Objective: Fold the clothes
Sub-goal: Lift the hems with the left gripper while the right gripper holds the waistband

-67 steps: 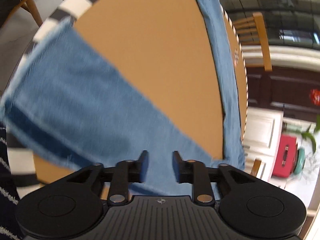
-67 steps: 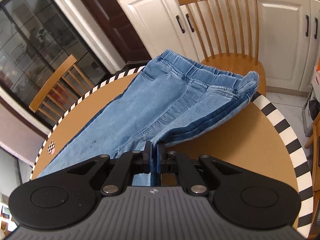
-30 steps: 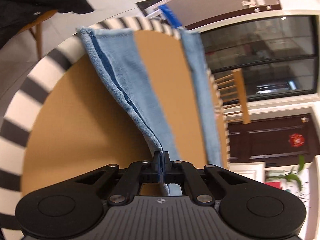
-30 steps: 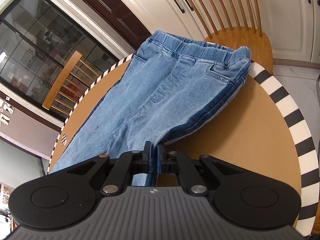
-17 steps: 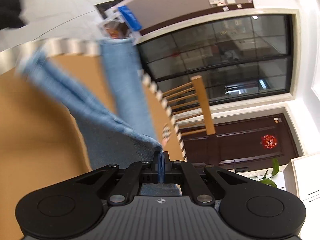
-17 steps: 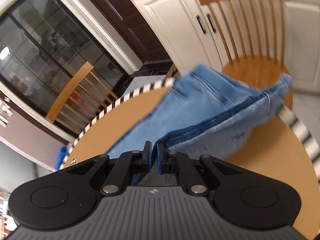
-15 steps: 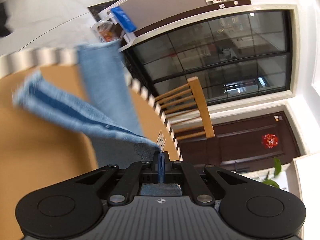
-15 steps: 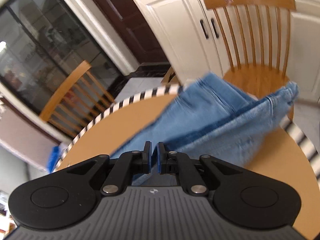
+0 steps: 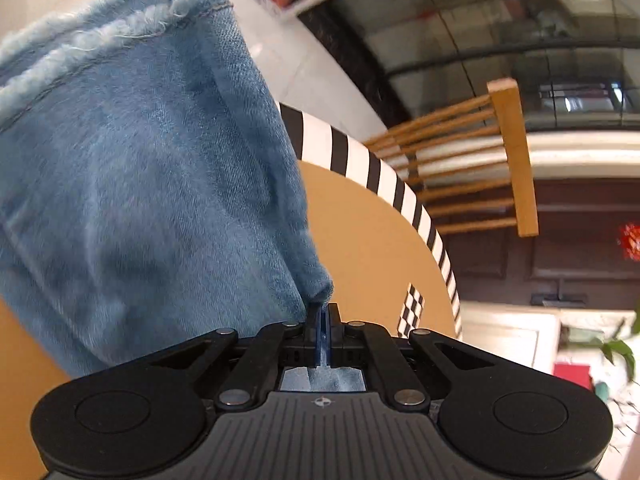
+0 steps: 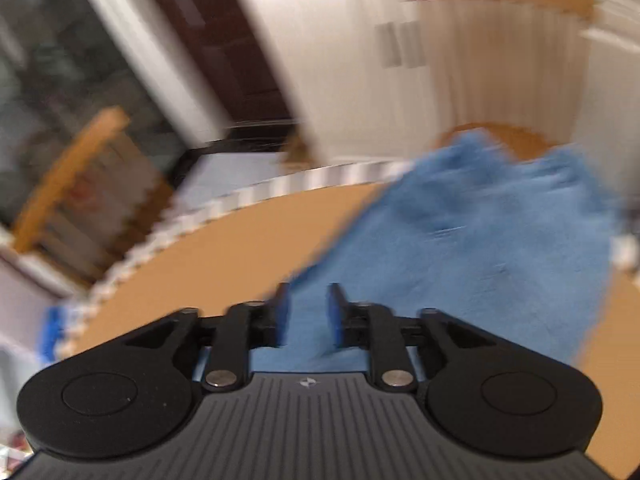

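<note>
A pair of blue jeans (image 9: pixel 140 184) fills the left of the left wrist view, its frayed leg hem at the top. My left gripper (image 9: pixel 321 312) is shut on a fold of the jeans and holds the leg up above the round table (image 9: pixel 372 248). In the blurred right wrist view the jeans (image 10: pixel 472 248) lie folded on the table's right side. My right gripper (image 10: pixel 307 308) is open, its fingers just above the near edge of the denim, gripping nothing.
The round table (image 10: pixel 224 264) has a tan top and a black-and-white striped rim (image 9: pixel 360 160). Wooden chairs (image 9: pixel 480 160) (image 10: pixel 72 184) stand beyond it. White cabinets (image 10: pixel 360 60) and a dark door are behind.
My left gripper has carried the jeans leg over, so the hem now hangs close to the camera. My right gripper has opened and let go of the jeans while moving fast.
</note>
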The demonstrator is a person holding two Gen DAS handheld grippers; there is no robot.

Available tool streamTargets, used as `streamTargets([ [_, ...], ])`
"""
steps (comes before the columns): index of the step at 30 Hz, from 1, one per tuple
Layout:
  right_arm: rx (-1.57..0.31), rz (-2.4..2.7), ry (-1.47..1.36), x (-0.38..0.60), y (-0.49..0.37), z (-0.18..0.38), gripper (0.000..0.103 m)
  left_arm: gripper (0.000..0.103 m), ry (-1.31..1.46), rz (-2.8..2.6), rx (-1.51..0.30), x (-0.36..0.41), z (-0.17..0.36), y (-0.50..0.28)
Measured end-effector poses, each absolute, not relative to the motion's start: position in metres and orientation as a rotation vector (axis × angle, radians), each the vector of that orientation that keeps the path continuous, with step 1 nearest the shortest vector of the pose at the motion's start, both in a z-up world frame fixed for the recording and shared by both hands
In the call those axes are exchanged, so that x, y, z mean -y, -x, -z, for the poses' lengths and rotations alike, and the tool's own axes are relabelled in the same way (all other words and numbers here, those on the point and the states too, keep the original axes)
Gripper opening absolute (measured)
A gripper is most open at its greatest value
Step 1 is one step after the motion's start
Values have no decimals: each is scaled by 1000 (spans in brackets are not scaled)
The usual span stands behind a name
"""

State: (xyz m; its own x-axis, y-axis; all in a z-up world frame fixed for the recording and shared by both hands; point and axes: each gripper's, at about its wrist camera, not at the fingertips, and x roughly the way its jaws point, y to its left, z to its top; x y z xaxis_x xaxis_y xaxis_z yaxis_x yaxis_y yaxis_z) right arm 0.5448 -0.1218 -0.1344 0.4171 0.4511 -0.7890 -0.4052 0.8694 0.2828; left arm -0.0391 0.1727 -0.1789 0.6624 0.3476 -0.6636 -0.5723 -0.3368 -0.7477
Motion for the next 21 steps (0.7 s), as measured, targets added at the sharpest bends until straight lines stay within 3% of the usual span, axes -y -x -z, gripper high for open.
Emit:
streamTargets([
  [6,-1088,-218,-156,149,-602,154,34,4,1737,-874,-214,-175,186,49],
  [9,-1099,-182,-113,127,-613,161,43,6,1752,-854,-223,-180,193,49],
  [11,-1111,-159,-32,107,-613,172,43,6,1752,-844,-221,-182,196,49],
  [13,-1091,-137,82,90,-612,180,7,6,1753,-834,-216,-184,197,50],
  [21,-955,-279,63,92,-595,109,3,2,1719,-831,-188,-182,176,57],
])
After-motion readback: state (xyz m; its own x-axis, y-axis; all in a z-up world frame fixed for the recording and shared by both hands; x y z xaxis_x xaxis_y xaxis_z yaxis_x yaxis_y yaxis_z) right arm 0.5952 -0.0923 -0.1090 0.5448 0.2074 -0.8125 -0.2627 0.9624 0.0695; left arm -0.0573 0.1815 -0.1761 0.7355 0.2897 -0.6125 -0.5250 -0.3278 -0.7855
